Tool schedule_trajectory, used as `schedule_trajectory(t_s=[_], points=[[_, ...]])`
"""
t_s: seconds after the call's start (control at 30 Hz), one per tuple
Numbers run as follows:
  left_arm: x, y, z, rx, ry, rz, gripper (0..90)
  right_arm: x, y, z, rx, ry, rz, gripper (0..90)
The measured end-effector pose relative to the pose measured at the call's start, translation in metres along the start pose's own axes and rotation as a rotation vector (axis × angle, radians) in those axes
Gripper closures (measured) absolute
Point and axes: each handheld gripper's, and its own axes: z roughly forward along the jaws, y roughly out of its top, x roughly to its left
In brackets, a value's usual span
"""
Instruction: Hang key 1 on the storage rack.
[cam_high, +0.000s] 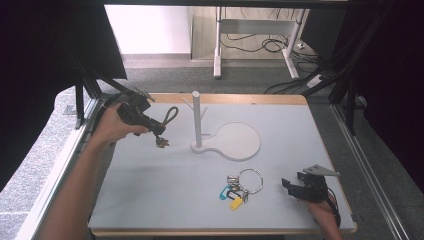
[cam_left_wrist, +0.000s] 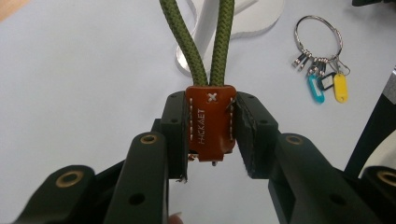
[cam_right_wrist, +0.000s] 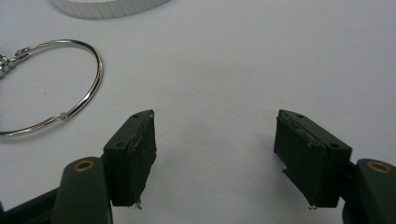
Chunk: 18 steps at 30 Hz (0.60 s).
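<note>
Green cord loop (cam_left_wrist: 205, 44) is clamped at its leather tab (cam_left_wrist: 211, 122) by the left tool (cam_left_wrist: 210, 135); ahead, the stand (cam_high: 197, 120) should be approached steadily. Right tool (cam_right_wrist: 215, 154) is held apart.

The left forearm reaches in from the lower left, its hand raised above the bench, and the left tongs (cam_high: 159, 131) point toward the middle with their jaws clamped tight on a small leather tab (cam_left_wrist: 211, 122). The right hand sits low at the near right corner, wrist close to the edge. The right tongs (cam_right_wrist: 215, 154) face left across the bench with jaws spread wide, nothing between them.
</note>
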Motion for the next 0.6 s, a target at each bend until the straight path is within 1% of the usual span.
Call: schedule_trajectory(t_s=[0.03, 0.17, 0.27, 0.4, 0.5, 0.6], points=[[0.0, 0.002, -0.001, 0.0, 0.004, 0.0, 66.9, 0.0, 0.0, 0.0, 0.0, -0.001, 0.001, 29.7], [0.003, 0.006, -0.006, -0.016, -0.003, -0.003, 66.9, 0.0, 0.0, -0.001, -0.002, -0.001, 0.002, 29.8], [0.005, 0.011, -0.007, -0.013, -0.001, -0.001, 66.9, -0.001, 0.0, 0.0, -0.002, -0.001, 0.0, 29.7], [0.008, 0.017, -0.008, -0.02, -0.013, -0.003, 66.8, -0.002, 0.0, -0.001, -0.006, -0.002, 0.004, 29.8], [0.01, 0.022, -0.008, -0.021, -0.014, -0.006, 66.9, -0.002, 0.0, -0.002, -0.005, -0.004, 0.007, 29.8], [0.013, 0.027, -0.008, -0.029, -0.02, -0.007, 66.9, -0.002, 0.0, -0.001, -0.004, -0.007, -0.001, 29.9]])
